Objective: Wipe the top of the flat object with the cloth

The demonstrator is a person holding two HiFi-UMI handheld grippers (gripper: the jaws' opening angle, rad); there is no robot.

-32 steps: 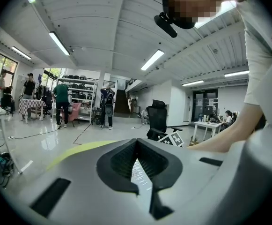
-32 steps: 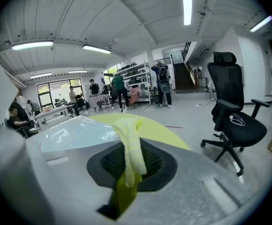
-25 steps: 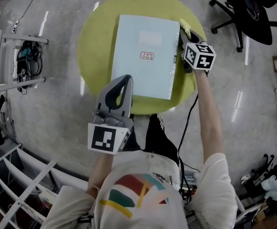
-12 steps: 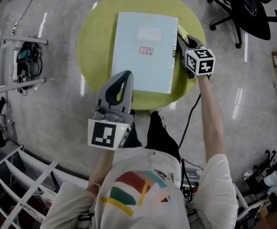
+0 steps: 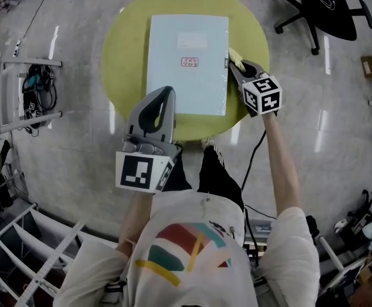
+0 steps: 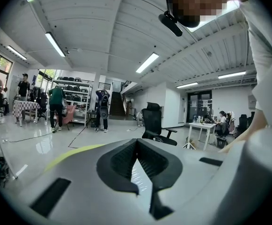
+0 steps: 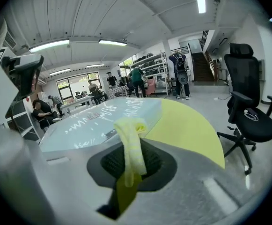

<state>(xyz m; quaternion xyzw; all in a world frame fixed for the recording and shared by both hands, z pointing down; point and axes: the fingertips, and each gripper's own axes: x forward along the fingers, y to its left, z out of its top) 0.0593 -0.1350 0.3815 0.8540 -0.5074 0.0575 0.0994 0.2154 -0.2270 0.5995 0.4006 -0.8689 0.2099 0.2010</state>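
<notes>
Below, glossy floor (image 5: 64, 152) surrounds a table (image 5: 125, 62) bearing the flat object (image 5: 186, 85).

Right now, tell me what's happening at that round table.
A person works with two handheld grippers over a yellow-green round table, where a pale blue board lies flat. The right gripper is shut on a yellow cloth, held at the board's right edge, not yet out on its top. The left gripper is shut and empty, over the board's near edge.

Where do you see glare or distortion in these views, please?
Head view: bright streaks on the glossy floor. Right gripper view: glare lines across the flat object. Left gripper view: fisheye bows the ceiling, corners go black.
</notes>
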